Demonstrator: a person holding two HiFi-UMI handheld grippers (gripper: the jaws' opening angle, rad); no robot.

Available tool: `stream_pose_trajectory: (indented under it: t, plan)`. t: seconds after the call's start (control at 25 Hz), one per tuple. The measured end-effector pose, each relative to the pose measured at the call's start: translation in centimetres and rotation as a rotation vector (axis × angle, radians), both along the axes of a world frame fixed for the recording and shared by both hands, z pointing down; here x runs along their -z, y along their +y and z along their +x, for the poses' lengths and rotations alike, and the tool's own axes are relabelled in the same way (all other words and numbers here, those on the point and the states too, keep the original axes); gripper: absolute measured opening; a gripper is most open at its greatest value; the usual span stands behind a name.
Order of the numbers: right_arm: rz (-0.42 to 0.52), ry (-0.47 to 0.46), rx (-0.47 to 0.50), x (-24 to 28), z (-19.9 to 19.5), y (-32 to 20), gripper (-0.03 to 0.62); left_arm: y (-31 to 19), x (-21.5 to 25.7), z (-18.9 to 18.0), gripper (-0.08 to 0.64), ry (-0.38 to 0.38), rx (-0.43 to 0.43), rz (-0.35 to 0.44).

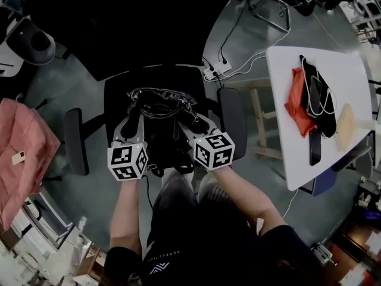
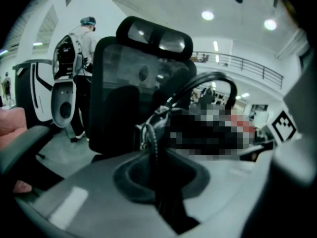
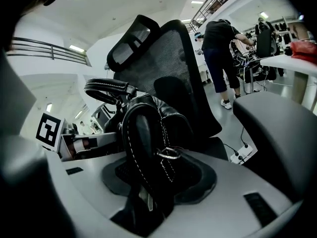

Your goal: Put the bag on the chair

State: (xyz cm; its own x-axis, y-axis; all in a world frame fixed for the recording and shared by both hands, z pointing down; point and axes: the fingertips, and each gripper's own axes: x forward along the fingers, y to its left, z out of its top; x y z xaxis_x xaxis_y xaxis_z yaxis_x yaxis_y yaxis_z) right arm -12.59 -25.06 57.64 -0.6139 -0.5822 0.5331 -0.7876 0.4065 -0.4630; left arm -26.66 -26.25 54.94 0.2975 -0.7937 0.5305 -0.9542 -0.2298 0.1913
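Marker cubes top both tools at the lower middle of the head view, just above the person's forearms. Between them hangs the black leather bag [image 1: 161,121], over the seat of the black office chair [image 1: 117,97]; whether it rests on the seat already cannot be told. The left gripper [image 2: 156,177] has its jaws pressed nearly together on a thin stitched strap [image 2: 151,143] of the bag. The right gripper [image 3: 148,182] pinches the broad, folded handle [image 3: 138,133] beside a metal ring [image 3: 168,153], its jaws set wider. Armrests [image 1: 76,142] flank the bag left and right. At the right of the head view stands a white table [image 1: 286,154] bearing an orange cloth [image 1: 294,103]. A power strip [image 1: 217,70] lies on the floor behind the chair, and a pink cloth [image 1: 24,154] sits at the left edge.
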Motion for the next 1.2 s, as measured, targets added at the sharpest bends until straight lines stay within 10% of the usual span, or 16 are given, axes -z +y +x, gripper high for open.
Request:
stream_pose_trajectory:
  t: [1.2]
  plan:
    - [-0.02, 0.11, -0.03, -1.1, 0.5, -0.2, 0.264, -1.1, -2.0, -0.9, 0.129, 0.055, -0.007, 0.009]
